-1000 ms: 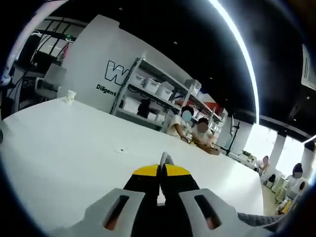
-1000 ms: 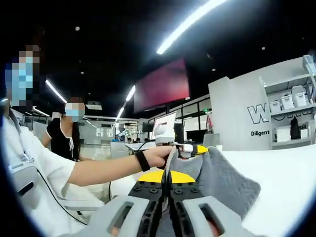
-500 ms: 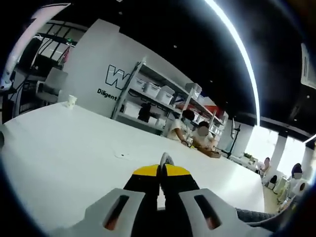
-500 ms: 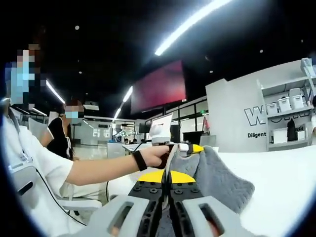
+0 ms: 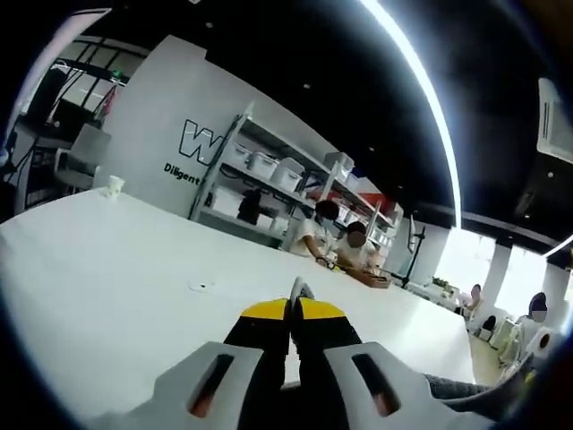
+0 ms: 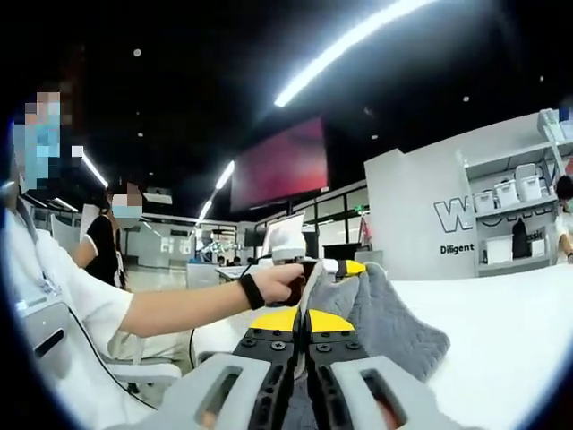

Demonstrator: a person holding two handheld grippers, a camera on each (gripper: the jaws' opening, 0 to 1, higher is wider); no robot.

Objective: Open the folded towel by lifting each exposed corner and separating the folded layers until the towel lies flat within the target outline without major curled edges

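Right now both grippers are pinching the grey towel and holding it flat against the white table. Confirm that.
Not quite. In the right gripper view the towel is lifted off the white table, hanging between the right gripper and the left gripper, not lying flat. Both grippers do look closed on the grey fabric.

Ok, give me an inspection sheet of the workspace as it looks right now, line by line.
Surface: white table, mostly bare.
Job's things: grey towel lifted off the table, bunched, not flat; no outline seen.
Clutter: small cup at the far edge.
Grippers: left gripper shut on a towel edge; right gripper shut on the towel; a hand holds the left gripper beside it.
Cables: nothing seen.
Surroundings: shelves with boxes, seated people, ceiling lights.
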